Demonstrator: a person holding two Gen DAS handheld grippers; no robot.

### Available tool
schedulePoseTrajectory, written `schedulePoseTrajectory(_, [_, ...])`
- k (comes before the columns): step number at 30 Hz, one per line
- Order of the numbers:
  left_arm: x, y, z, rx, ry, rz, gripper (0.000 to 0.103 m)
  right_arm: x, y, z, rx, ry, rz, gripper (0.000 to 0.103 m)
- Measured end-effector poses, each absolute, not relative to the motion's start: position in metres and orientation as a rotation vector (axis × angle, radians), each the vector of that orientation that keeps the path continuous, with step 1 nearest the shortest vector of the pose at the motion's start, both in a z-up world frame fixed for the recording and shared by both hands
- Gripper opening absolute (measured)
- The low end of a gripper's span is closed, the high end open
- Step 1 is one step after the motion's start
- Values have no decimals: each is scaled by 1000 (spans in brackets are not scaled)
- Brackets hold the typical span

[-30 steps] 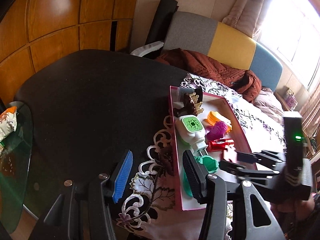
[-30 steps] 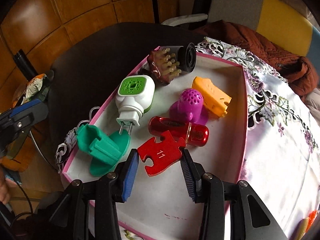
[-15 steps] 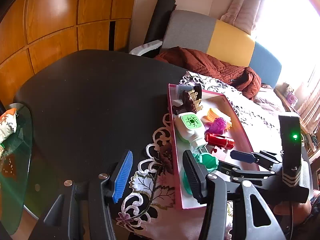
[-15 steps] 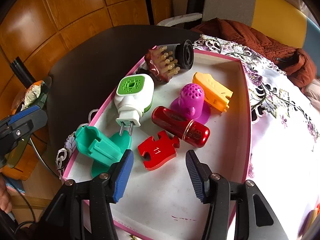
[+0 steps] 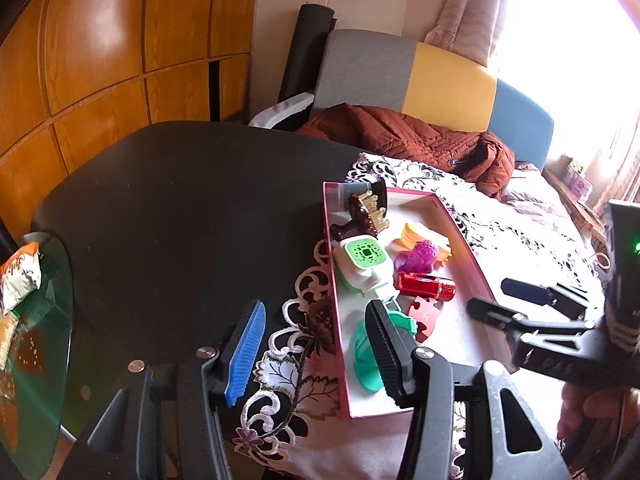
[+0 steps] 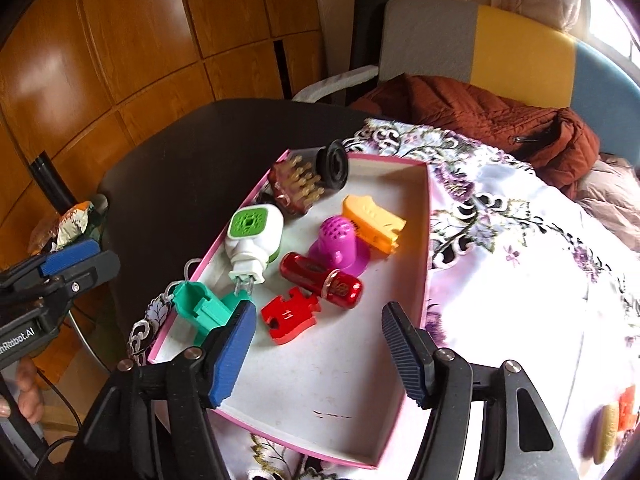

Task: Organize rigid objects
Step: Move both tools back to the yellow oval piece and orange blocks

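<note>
Both views ride on the hand-held grippers and look forward and steeply down along their fingers. The left wrist view sits to the left of the pink tray [image 5: 335, 300], over the black table [image 5: 180, 220], facing the far sofa [image 5: 404, 72]; the tray lies right of its centre. The right wrist view hangs close above the tray's near end, looking along it toward the same sofa. The two share the tray, its contents, the floral cloth [image 6: 520, 264], table and wood-panelled wall [image 6: 140, 40], and each shows the other gripper at its edge.
</note>
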State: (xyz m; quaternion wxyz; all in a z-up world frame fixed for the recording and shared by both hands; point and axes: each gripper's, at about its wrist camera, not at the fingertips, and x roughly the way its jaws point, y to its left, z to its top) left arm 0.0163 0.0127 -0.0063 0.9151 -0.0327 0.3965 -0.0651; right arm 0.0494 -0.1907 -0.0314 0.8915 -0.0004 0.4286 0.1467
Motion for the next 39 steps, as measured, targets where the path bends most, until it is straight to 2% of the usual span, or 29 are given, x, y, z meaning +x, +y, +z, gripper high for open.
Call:
schedulePoseTrajectory(12, [12, -11, 1, -1, 804, -191, 53, 37, -270, -8, 67, 823, 137, 69])
schedulePoseTrajectory(15, [12, -21, 5, 23, 797, -219, 53, 30, -301, -2, 85, 810, 76, 73])
schedulePoseTrajectory(21, [14, -50, 12, 76, 783, -291, 53, 14, -374, 5, 132, 789, -85, 74])
schedulePoseTrajectory(26, [15, -88, 16, 117, 780, -384, 53, -12, -453, 5, 243, 746, -297, 79])
schedulePoseTrajectory(32, [18, -151, 9, 165, 827, -541, 53, -58, -540, -18, 492, 682, -611, 79])
schedulePoseTrajectory(35, [13, -191, 0, 212, 848, -631, 53, -76, -564, -19, 623, 620, -686, 79])
schedulePoseTrajectory(39, [11, -244, -19, 229, 938, -772, 53, -80, -572, -27, 692, 638, -693, 80])
